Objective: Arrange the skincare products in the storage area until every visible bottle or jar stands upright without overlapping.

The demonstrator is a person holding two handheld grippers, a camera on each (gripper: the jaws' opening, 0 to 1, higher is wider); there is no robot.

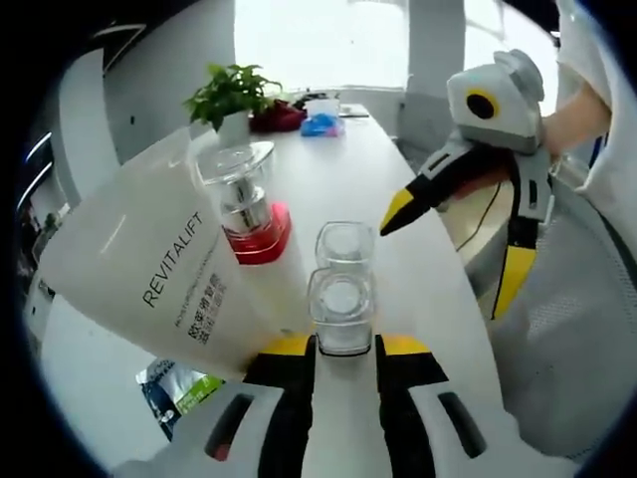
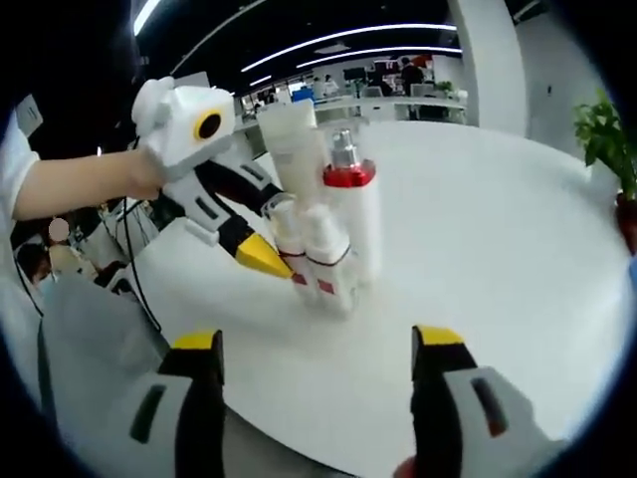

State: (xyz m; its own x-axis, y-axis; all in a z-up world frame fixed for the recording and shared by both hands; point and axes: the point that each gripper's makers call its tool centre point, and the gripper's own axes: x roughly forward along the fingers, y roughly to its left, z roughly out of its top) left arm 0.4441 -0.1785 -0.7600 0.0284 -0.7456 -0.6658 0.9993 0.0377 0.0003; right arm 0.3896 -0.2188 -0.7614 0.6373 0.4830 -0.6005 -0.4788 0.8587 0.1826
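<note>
Clear-capped bottle [image 1: 341, 296] clamped in my left gripper [image 1: 344, 351], REVITALIFT tube [image 1: 164, 274] beside it, smaller print unreadable, my right gripper [image 2: 317, 351] wide apart, holding nothing, white table [image 2: 498, 229].

leafy green potted plant [image 1: 231, 95] at white tabletop's [image 1: 338, 179] far edge | dark red bowl [image 1: 279, 118] beside it | blue packet [image 1: 320, 124] near that

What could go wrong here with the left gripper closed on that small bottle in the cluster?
1. The left gripper grips a small clear-capped bottle packed against the white tube and the red-collared pump bottle; lifting or twisting could topple them.
2. The cluster stands near the table edge, so a knocked bottle might roll off.
3. The right gripper is open nearby; moving in could bump the cluster.
</note>
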